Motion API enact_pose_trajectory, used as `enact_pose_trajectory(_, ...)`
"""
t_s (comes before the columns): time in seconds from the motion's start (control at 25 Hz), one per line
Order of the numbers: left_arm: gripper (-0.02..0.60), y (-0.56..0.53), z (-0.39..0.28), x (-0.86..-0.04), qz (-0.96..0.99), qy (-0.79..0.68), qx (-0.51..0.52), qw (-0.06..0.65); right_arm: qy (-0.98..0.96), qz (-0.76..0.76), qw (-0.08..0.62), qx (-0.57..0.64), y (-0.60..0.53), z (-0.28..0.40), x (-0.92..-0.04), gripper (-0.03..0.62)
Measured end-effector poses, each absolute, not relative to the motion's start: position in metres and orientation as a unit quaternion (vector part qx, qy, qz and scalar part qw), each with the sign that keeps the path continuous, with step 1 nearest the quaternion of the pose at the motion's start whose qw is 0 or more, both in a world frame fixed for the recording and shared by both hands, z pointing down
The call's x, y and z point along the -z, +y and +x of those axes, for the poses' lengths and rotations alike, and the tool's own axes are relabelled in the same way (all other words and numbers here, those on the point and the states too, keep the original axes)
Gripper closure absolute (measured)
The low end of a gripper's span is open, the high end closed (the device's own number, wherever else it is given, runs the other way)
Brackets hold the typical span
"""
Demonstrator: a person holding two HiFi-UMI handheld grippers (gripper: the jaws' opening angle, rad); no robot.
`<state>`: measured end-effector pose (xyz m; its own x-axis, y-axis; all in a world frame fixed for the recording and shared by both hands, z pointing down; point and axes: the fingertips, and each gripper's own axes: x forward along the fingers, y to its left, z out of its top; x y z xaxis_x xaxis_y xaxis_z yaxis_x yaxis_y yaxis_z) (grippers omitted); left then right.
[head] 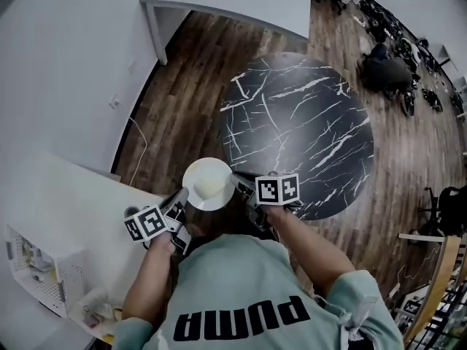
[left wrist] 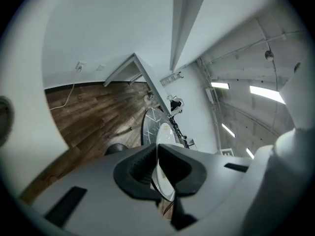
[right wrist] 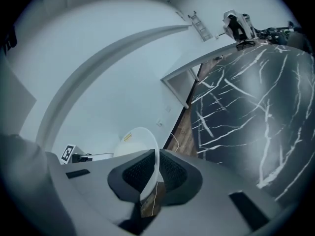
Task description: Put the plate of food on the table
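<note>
Both the left gripper (head: 180,197) and right gripper (head: 238,184) clamp the white plate (head: 194,173) bearing pale food (head: 209,189).

The table (head: 306,122) top lies open just ahead of the plate (head: 208,183) — counter (head: 66,203) close on the left, floor (head: 182,86) between them.

Indistinct pale food (head: 206,189) on plate (head: 221,172).

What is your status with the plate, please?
Left tool and right tool both clamped on plate rim. Plate held short of table. Nothing on table.
</note>
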<state>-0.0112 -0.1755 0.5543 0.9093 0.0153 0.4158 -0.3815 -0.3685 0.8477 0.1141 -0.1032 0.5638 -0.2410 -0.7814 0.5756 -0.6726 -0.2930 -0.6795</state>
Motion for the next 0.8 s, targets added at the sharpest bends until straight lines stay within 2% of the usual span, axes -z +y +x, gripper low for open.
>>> enact_pose_trajectory(0.44, 0.558, -0.058, 0.226, -0.567, 0.816, -0.001, -0.260, 0.517, 0.495, -0.697, 0.122, 0.505, 0.043, 0.330, -0.577, 0.562)
enact_pose_trajectory(0.8, 0.558, 0.013, 0.373, -0.611, 0.805, 0.057, -0.314, 0.500, 0.409, -0.752, 0.162, 0.491, 0.133, 0.457, -0.613, 0.562)
